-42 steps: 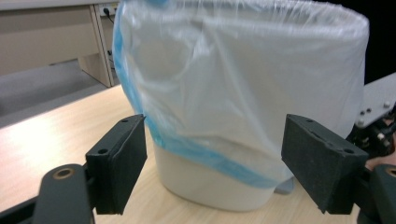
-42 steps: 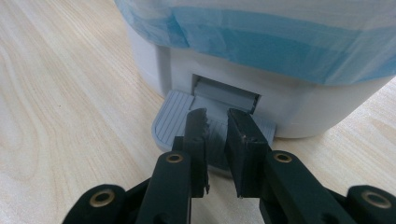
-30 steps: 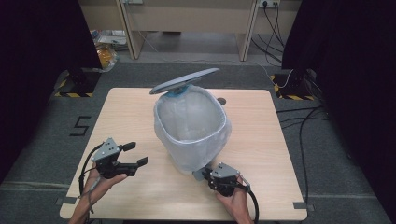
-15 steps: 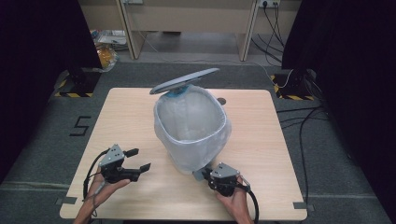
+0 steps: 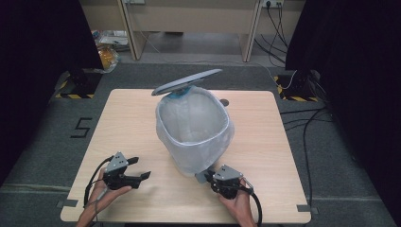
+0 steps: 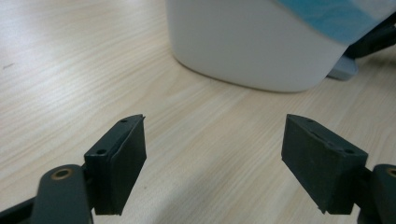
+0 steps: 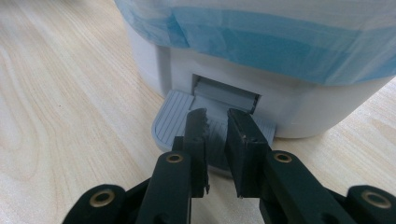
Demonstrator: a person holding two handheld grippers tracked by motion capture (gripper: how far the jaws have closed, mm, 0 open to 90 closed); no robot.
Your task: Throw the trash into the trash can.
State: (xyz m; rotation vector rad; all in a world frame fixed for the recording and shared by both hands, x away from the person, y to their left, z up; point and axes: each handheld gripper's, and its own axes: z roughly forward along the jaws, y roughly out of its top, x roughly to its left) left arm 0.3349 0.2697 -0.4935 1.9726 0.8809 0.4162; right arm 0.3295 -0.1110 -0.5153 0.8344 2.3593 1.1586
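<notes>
We find the right claw (image 7: 216, 122) with its jaws drawn nearly together, nothing pinched between them, their tips resting on or just over the grey ribbed plastic pedal (image 7: 173, 122) that juts from the foot of the white plastic pedal bin (image 7: 289, 109). In the high view this right claw (image 5: 206, 176) sits at the bin's (image 5: 195, 127) near base, held in the person's right hand (image 5: 236, 203). The bin stands near the middle of the pale wooden bench (image 5: 265, 142), lined with a thin translucent blue bag (image 5: 194, 116) folded over its rim, and its grey oval lid (image 5: 187, 82) is raised at a tilt behind the opening. We note the left claw (image 5: 142, 168) with jaws spread wide and empty, low over the bench to the left of the bin and apart from it; its own view shows the bin's white wall (image 6: 252, 51) ahead.
</notes>
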